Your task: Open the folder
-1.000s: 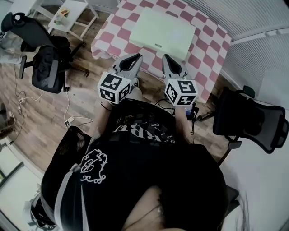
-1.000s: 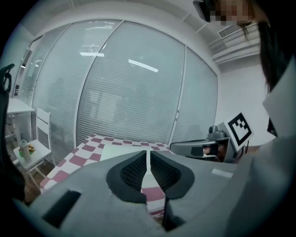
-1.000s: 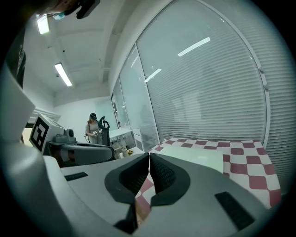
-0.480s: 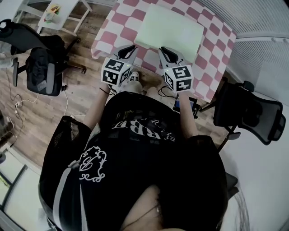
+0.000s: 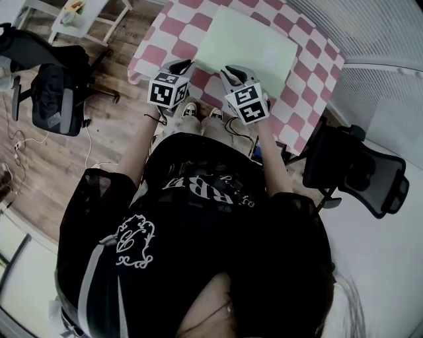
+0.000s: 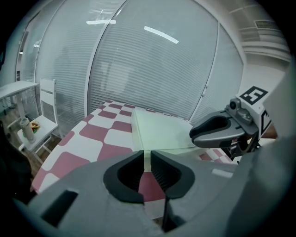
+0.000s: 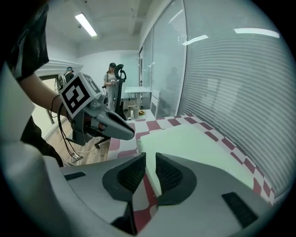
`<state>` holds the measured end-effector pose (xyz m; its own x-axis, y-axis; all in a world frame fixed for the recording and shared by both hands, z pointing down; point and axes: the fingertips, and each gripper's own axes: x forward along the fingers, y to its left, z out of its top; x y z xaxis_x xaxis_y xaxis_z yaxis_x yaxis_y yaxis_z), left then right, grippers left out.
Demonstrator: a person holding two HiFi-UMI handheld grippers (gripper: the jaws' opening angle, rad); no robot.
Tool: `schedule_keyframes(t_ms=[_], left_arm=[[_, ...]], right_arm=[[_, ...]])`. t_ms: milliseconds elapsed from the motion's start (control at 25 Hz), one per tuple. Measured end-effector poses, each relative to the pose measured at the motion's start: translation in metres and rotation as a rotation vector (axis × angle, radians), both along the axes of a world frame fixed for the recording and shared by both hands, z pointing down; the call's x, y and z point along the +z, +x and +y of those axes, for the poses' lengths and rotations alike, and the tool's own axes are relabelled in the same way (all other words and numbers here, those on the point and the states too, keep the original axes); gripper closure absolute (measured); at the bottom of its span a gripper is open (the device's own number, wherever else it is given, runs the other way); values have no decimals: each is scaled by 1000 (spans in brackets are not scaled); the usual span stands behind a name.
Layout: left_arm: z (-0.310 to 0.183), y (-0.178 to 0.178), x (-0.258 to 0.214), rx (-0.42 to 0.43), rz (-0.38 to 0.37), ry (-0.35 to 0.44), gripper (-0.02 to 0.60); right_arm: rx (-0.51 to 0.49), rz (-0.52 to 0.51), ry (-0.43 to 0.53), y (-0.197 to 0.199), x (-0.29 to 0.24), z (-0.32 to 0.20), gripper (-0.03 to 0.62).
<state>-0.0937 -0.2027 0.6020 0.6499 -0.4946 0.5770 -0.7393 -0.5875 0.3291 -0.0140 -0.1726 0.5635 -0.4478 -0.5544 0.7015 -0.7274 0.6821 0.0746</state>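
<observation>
A pale green folder lies shut and flat on the table with the red-and-white checked cloth. My left gripper hovers at the table's near edge, just short of the folder's near left corner. My right gripper hangs beside it, at the folder's near edge. In the left gripper view the jaws stand together with nothing between them, and the folder lies just ahead. In the right gripper view the jaws are likewise together and empty, over the folder's corner.
A black office chair stands on the wooden floor at the left, another at the right. A small white side table sits at the far left. Blinds cover the wall behind the table. A person stands far off.
Both grippers have moved forward and down from in front of my chest to the table's near edge, close to the folder. Their jaws look unchanged.
</observation>
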Motion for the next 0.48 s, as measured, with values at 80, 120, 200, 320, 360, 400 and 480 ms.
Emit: schedule_keyframes(t_ms=[80,120,200,320,360,400,480], left_arm=[[-1,1,9,-14,-12,-22,540],[-2,0,13,-26,-13,-31,535],[-4,0,18,-52,-9,-48,516],[-6,4,20,-69,6,-72,485],[-7,6,20,-72,11,-77,480],[-8,8,20,-75,13,-80,477],[-9,11,19,-83,12,-84,477]], right_arm=[[-44,51,-23,-2,9,-3,475],[-63,73,-31,-3,14,-5,465],[-84,115,-27,-3,22,-9,465],[-119,194,6,-1,31,-15,465],[-138,221,17,-1,33,-17,466],[-158,247,29,-2,34,-18,466],[-196,294,54,-4,37,-20,467]])
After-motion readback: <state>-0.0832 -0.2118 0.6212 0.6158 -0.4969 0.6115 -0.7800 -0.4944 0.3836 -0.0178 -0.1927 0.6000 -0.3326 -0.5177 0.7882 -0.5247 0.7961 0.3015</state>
